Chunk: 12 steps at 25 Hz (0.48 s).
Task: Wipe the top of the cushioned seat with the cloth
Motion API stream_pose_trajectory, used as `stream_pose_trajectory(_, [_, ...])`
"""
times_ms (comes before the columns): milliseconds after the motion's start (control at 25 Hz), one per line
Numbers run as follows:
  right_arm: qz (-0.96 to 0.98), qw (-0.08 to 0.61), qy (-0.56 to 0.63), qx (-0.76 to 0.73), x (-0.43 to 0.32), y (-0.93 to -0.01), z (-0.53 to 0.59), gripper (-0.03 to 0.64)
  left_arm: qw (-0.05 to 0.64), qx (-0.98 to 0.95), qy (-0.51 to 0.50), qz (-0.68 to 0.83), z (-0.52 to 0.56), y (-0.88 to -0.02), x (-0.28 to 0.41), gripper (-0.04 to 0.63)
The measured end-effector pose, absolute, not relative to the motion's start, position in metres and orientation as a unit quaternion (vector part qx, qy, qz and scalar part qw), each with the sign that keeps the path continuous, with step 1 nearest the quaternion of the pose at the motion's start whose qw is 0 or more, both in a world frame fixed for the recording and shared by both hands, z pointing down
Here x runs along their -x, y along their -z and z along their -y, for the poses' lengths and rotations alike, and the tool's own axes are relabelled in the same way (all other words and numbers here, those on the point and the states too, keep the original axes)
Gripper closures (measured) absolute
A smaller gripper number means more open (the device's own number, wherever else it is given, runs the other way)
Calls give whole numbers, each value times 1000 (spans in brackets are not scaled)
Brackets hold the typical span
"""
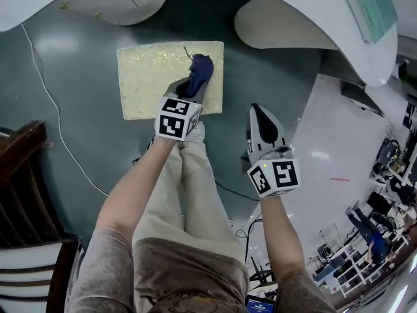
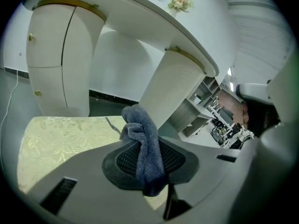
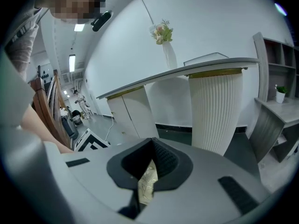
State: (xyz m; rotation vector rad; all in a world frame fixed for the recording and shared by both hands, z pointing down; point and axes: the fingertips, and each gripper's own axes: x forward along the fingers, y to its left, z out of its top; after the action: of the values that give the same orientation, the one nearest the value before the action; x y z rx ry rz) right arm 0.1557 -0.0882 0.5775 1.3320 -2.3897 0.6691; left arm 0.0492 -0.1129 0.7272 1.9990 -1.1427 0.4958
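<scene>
A big white curved desk (image 1: 306, 18) sweeps across from 10 to 2 o'clock, standing on a ribbed white column (image 2: 173, 87), with a small vase of flowers (image 2: 180, 3) on top. Below it is a grey-green floor (image 1: 78, 64), and a thin white cable (image 1: 49, 87) trails off toward 9 o'clock. A dark wooden chair (image 1: 26, 175) stands at 8 o'clock.

The cushioned seat (image 1: 150, 77), pale gold with a leafy pattern, lies on the floor at 12 o'clock from the person's knees. The left gripper (image 1: 194, 87) reaches over its right half, jaws pinching the blue cloth (image 1: 200, 69), which bunches up beyond the tips at about 3 o'clock from the seat's middle. Whether it touches the fabric I cannot tell. The right gripper (image 1: 262, 119) hangs off the seat at its 4 o'clock, jaws pressed together with nothing in them.
</scene>
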Motion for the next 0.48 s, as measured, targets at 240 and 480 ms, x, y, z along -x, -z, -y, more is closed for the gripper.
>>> stream_pose_trajectory(240, [830,161,-233,-480,-180,-574,89,615,390,-788,-200,431,109,-737,-85,507])
stream_pose_trajectory(480, [827,162,-235,-484,-193,-574,91,615,408,-780,-202,429,103,-751,-107,506])
